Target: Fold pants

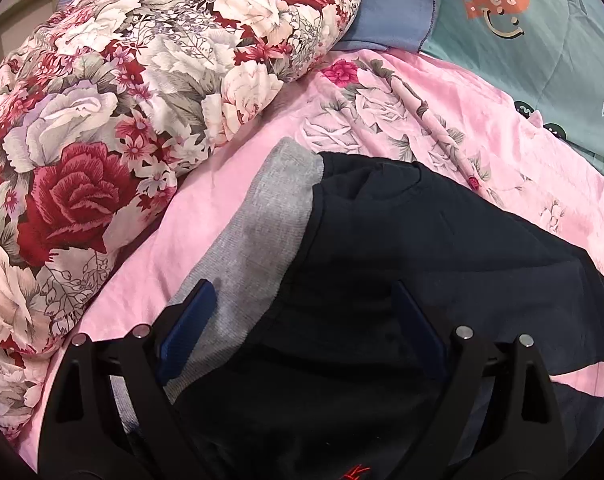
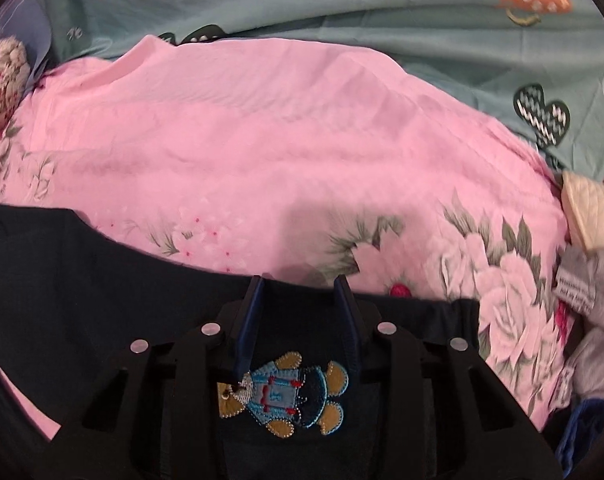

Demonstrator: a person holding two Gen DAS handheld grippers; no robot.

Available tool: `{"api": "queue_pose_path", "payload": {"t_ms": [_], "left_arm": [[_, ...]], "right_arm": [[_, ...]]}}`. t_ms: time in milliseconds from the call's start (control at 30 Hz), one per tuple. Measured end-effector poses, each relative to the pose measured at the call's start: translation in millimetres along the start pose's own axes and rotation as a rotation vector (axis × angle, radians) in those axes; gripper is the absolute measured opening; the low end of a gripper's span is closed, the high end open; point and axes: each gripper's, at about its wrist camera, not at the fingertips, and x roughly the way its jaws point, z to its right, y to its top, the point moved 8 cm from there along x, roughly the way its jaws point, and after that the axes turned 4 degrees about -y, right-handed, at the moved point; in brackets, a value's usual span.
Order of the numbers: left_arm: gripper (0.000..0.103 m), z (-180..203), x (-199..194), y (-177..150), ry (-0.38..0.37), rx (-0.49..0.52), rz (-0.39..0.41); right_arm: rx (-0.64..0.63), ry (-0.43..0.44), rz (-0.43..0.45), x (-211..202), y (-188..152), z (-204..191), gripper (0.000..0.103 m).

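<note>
Dark navy pants [image 1: 401, 248] with a grey ribbed waistband [image 1: 262, 232] lie on a pink floral bedsheet [image 1: 230, 184]. My left gripper [image 1: 302, 304] is open, its blue-padded fingers spread wide over the waistband end of the pants. In the right wrist view the navy pants [image 2: 82, 272] show an embroidered bear patch [image 2: 286, 392]. My right gripper [image 2: 300, 292] is open, its fingers set either side of the pants' far edge just above the patch, with the fabric between them.
A big floral quilt bundle [image 1: 122, 100] lies left of the pants. A teal patterned blanket [image 2: 341, 8] and a blue pillow [image 1: 393, 12] lie at the back. Grey and cream clothes [image 2: 593, 280] sit at the right edge.
</note>
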Motion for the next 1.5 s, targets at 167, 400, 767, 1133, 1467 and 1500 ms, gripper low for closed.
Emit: {"api": "queue_pose_path", "payload": {"t_ms": [167, 400, 767, 1133, 1467, 1500], "left_arm": [[0.091, -4, -2, 4, 0.008, -0.012, 0.017], [0.091, -14, -3, 6, 0.042, -0.038, 0.026], [0.091, -20, -12, 8, -0.015, -0.079, 0.029], [0.092, -36, 14, 5, 0.042, -0.107, -0.038], [0.092, -39, 14, 9, 0.04, -0.106, -0.026], [0.092, -39, 14, 9, 0.036, -0.11, -0.027]], "right_arm": [[-0.05, 0.04, -0.017, 2, 3, -4, 0.001], [0.059, -0.102, -0.001, 3, 4, 16, 0.029], [-0.136, 0.334, 0.117, -60, 52, -204, 0.026], [-0.357, 0.379, 0.049, -32, 47, -324, 0.015], [-0.39, 0.378, 0.061, -34, 48, -311, 0.035], [-0.389, 0.384, 0.057, -33, 47, -313, 0.035]]}}
